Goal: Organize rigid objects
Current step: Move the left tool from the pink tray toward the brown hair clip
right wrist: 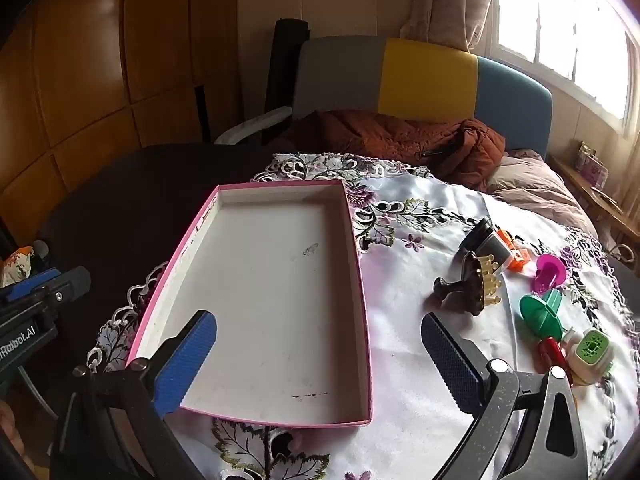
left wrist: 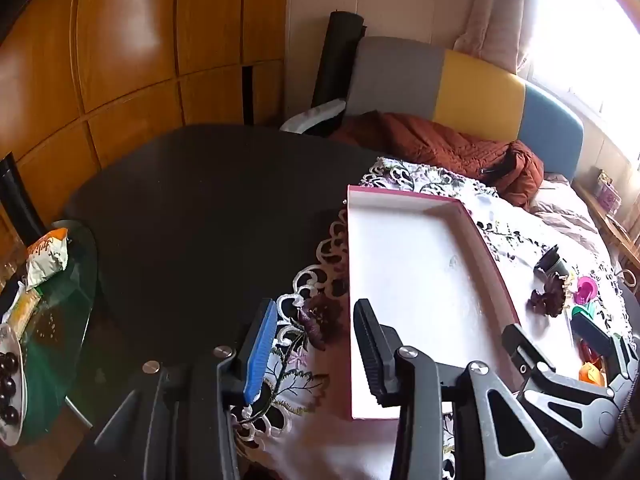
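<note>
An empty pink-rimmed white box [right wrist: 264, 296] lies on the embroidered cloth; it also shows in the left wrist view [left wrist: 416, 280]. Small objects lie to its right: a dark brown hair claw [right wrist: 468, 292], a black-and-silver item [right wrist: 486, 240], an orange piece [right wrist: 518, 258], a magenta toy [right wrist: 550, 272], a green toy [right wrist: 540, 314], a red piece [right wrist: 554, 354] and a white-green punch [right wrist: 590, 354]. My left gripper [left wrist: 316, 348] is open and empty over the box's left edge. My right gripper [right wrist: 320, 356] is open and empty above the box's near right part.
The dark round table [left wrist: 208, 208] extends left of the cloth. A glass side table [left wrist: 60, 320] with snack packets and a plate of dark fruit stands far left. A sofa with a rust-coloured quilt [right wrist: 400, 136] lies behind the table.
</note>
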